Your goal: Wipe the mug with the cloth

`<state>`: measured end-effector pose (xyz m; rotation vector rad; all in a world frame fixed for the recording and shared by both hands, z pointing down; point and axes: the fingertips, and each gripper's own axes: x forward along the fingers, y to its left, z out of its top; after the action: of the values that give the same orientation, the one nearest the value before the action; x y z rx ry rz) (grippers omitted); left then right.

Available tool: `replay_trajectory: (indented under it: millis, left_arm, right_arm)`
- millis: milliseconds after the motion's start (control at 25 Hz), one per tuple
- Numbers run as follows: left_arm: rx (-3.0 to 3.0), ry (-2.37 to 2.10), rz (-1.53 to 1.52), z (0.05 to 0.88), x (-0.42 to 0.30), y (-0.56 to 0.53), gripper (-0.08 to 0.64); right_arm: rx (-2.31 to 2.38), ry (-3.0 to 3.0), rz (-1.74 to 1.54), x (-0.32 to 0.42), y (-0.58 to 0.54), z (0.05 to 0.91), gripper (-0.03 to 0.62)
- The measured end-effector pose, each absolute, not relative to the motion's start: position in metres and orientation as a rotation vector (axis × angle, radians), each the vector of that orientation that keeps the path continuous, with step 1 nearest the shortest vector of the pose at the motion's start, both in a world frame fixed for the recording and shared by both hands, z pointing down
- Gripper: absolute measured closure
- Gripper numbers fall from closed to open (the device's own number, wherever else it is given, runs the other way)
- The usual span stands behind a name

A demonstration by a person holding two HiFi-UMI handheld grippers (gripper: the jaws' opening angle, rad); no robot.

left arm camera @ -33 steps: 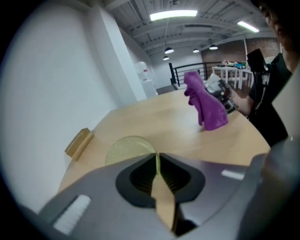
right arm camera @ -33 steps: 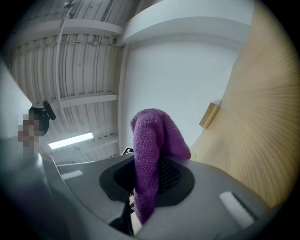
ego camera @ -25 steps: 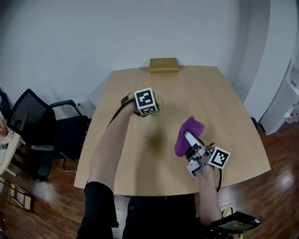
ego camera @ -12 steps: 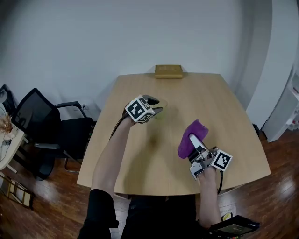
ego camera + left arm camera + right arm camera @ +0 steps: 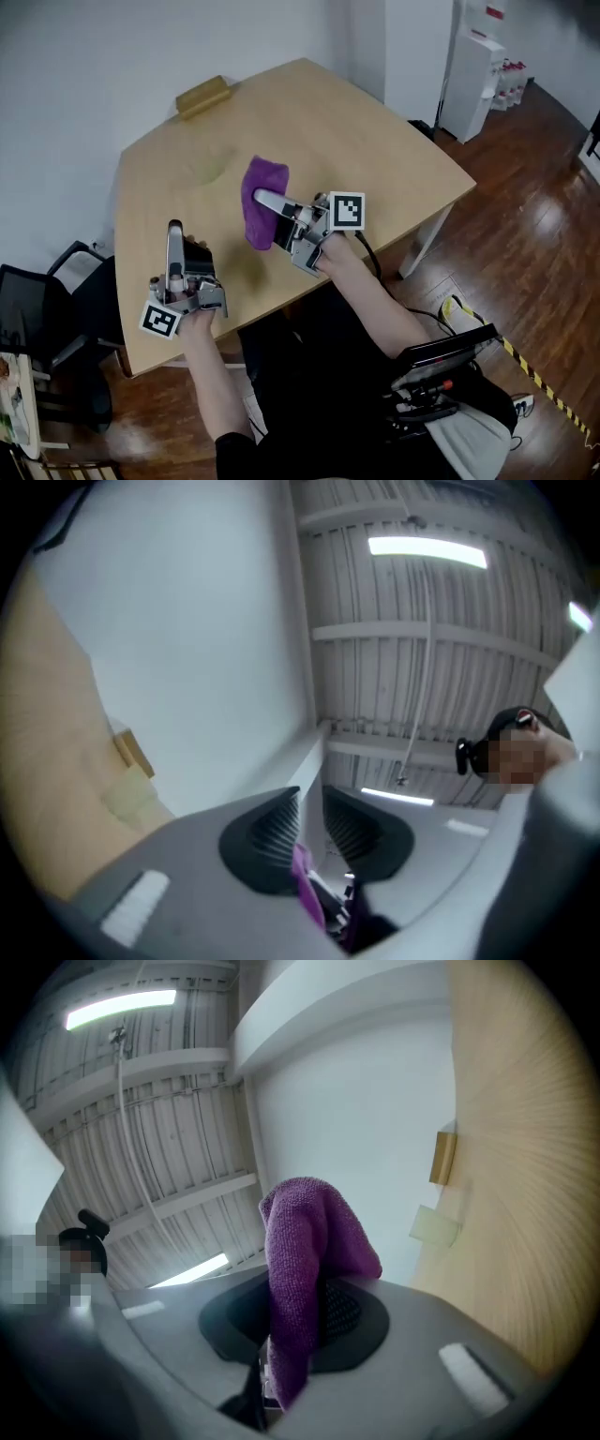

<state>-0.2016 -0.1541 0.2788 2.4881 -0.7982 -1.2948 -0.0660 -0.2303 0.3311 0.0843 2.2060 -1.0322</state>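
The right gripper (image 5: 265, 199) is clamped on the purple cloth (image 5: 305, 1241), which drapes over its tips. The left gripper (image 5: 174, 229) has just been closing its jaws to a narrow gap, with nothing between them. Beyond both grippers, well apart, what seems to be the pale mug (image 5: 435, 1226) stands on the desk (image 5: 375, 150).

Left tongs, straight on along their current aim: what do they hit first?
Way looks free nearby. The left tongs, jaws just closing with nothing between them, aim upward at the white wall; the mug sits off to one side. Depth unclear.
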Motion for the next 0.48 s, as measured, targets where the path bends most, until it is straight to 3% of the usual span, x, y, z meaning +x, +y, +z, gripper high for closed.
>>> replay_trajectory:
  millis: [480]
  left_arm:
    - [2.507, -0.772, -1.276, 0.299, -0.145, -0.049, 0.488]
  right_arm:
    - [0.077, 2.199, -1.064, -0.028, -0.125, 0.345, 0.537]
